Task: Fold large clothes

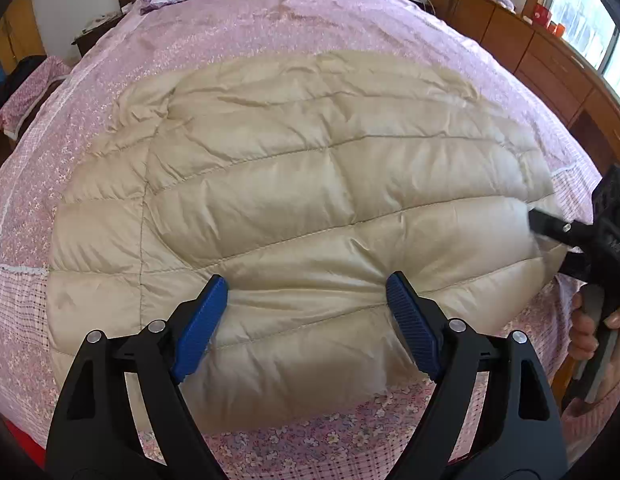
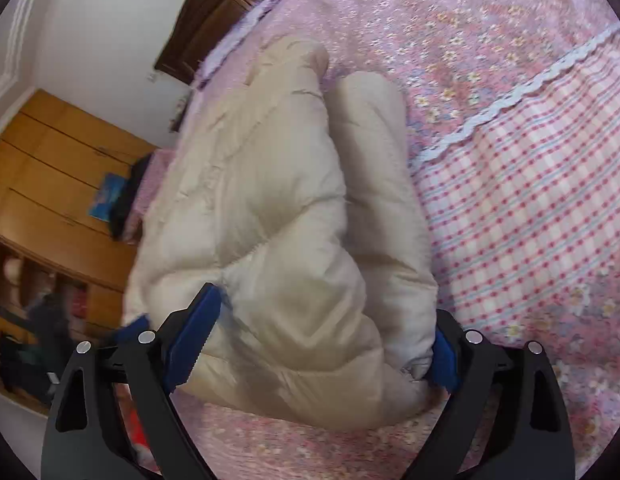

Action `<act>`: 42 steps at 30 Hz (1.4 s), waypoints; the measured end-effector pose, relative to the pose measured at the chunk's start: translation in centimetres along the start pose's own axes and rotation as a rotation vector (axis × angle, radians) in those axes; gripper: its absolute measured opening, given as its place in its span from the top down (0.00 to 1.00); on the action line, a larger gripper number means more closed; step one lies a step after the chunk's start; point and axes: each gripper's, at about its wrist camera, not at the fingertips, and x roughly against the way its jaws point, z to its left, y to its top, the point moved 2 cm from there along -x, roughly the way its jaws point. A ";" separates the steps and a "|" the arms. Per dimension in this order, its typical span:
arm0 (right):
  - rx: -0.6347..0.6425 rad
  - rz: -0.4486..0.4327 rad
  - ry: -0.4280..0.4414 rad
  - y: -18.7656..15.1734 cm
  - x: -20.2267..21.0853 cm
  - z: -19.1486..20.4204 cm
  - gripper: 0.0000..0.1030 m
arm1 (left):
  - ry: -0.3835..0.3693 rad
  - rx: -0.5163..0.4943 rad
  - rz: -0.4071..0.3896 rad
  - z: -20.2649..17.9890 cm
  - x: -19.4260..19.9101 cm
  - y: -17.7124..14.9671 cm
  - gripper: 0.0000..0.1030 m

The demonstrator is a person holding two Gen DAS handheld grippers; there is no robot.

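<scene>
Cream quilted down coat lies flat across the middle of the bed, on the pink floral bedspread, near hem toward me at 6 o'clock.

My left hand-held gripper hovers at the near hem, jaws spread wide, blue pads either side of a puffy baffle. Nothing held. Whether the pads touch the fabric, I can't tell.

My right hand-held gripper sits at the coat's edge at 3 o'clock in the left wrist view. Its own camera shows a thick bunch of coat between the jaws, which stand fairly wide around the bulk — pads against the fabric on both sides, so I judge it gripped, loosely at best. The right wrist view is blurred.

Risks from here:
- Shell looks slick and the fill lofty. A bite on padding alone could slide out as soon as I lift; cause would be too little fabric taken, or jaws not squeezed through the loft.
- Only one side is held. Pulling right while left is empty would likely drag the whole coat across the bedspread — a skewed fold, not a clean one.
- Trapped air may spring a fold back open.
- Bedspread could get pinched along with the hem if left closes too low.
</scene>
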 end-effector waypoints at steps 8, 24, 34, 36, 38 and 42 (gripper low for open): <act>-0.062 -0.053 0.164 0.0 3.4 -0.5 0.64 | 0.019 -0.016 0.029 -0.1 -1.2 -0.1 0.20; 0.251 0.015 0.367 0.7 2.6 13.2 0.75 | 0.007 -0.038 -0.001 0.3 -2.0 -1.0 0.21; 0.376 0.051 0.338 -0.5 1.7 17.2 0.76 | 0.116 0.158 -0.159 9.2 6.4 -2.1 0.32; 0.401 0.066 0.341 -0.8 1.1 18.6 0.76 | 0.142 0.188 -0.149 11.8 6.7 -2.2 0.44; 0.414 0.084 0.348 -1.0 0.4 19.6 0.76 | 0.165 0.218 -0.120 14.0 6.3 -2.2 0.62; 0.443 0.129 0.365 -1.7 -1.5 21.8 0.76 | 0.084 0.267 -0.064 16.8 4.8 -2.4 0.75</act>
